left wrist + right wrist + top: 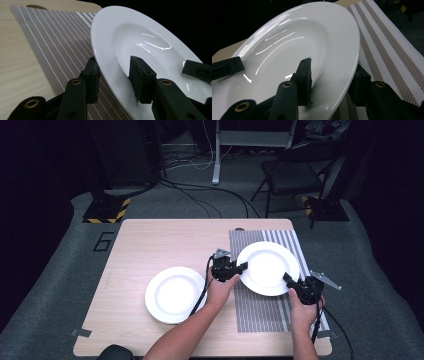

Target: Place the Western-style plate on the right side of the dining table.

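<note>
Evidently the white plate (268,268), glazed, slippery and breakable, is being held above the striped placemat (260,310), its opposite rims being clamped by the left gripper (244,266) and right gripper (287,279) jaws.

both grippers, left gripper (243,266) and right gripper (287,278), are black with brass-ringed holes along the jaws, a grey three-cornered plate on top, a black cable trailing behind; forearms bare

Only readable thing is what looks like a "6" (103,241) marked on the grey floor (65,270), just left of the table (165,240).
</note>
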